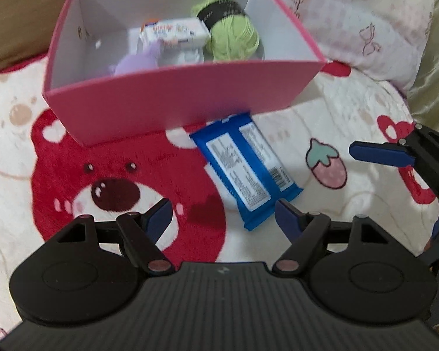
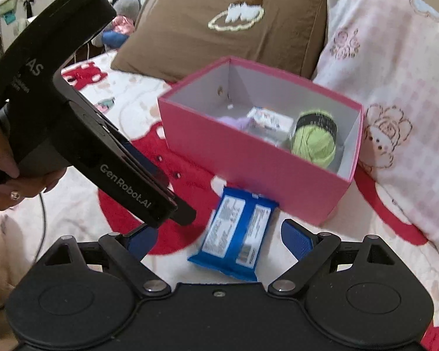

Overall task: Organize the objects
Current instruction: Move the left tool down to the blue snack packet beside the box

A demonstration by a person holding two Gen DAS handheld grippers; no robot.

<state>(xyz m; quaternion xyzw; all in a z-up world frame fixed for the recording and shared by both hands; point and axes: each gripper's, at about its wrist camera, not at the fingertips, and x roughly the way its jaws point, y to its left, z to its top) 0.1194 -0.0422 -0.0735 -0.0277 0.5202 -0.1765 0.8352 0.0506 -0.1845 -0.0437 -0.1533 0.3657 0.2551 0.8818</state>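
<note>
A blue snack packet point(image 1: 244, 169) point(image 2: 235, 238) lies label-side up on the bear-print blanket, just in front of the pink box point(image 1: 172, 96) point(image 2: 248, 172). Inside the box sit a green yarn ball point(image 1: 231, 36) point(image 2: 314, 142), a white packet point(image 1: 175, 32) point(image 2: 270, 120) and a purple soft item point(image 1: 137, 61) point(image 2: 237, 121). My left gripper point(image 1: 224, 215) is open, low over the blanket with the blue packet's near end between its fingertips but untouched. My right gripper point(image 2: 219, 238) is open too, its blue pads either side of the same packet without touching it.
A brown pillow point(image 2: 219, 26) and a pink patterned pillow point(image 2: 395, 73) point(image 1: 365, 20) lie behind the box. The right gripper's fingers point(image 1: 380, 152) reach in from the right in the left wrist view. A hand holds the left gripper's body point(image 2: 73, 122) at the left.
</note>
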